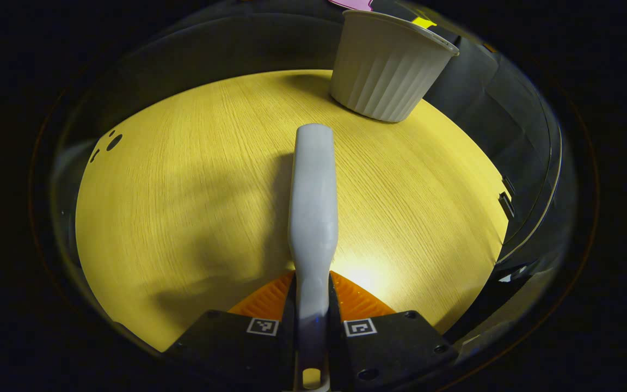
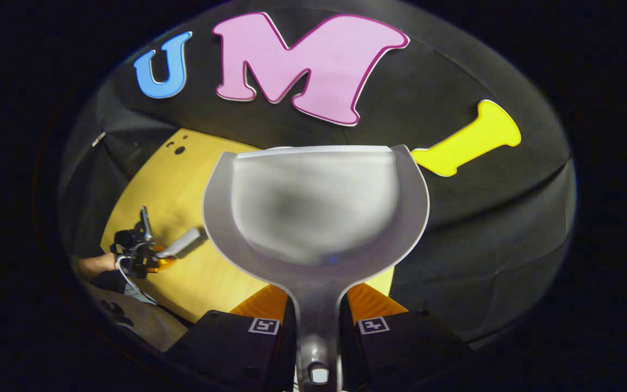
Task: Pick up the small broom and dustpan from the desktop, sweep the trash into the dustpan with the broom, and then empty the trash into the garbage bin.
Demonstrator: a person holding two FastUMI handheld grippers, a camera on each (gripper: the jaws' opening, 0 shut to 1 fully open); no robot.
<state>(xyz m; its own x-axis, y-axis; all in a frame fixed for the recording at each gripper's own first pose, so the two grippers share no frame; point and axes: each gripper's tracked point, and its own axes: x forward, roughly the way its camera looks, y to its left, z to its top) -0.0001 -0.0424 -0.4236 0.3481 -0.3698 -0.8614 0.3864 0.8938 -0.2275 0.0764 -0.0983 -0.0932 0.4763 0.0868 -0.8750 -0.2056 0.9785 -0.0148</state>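
Left tongs (image 1: 312, 326) clamp the broom (image 1: 313, 201) by its handle; broom runs toward 12 o'clock over the table (image 1: 183, 207). Garbage bin (image 1: 387, 65) stands on the table at 1 o'clock, past the broom's tip. Right tongs (image 2: 316, 326) clamp the dustpan (image 2: 313, 207) handle, pan raised before the booth wall; left tongs at 9 o'clock there.

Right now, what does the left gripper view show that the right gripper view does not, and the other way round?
Left gripper view: the ribbed garbage bin standing on the desktop. Right gripper view: the dustpan, its handle clamped in the right claw, and a hand behind the left claw. Both: the wooden desktop and the broom held by the left claw.
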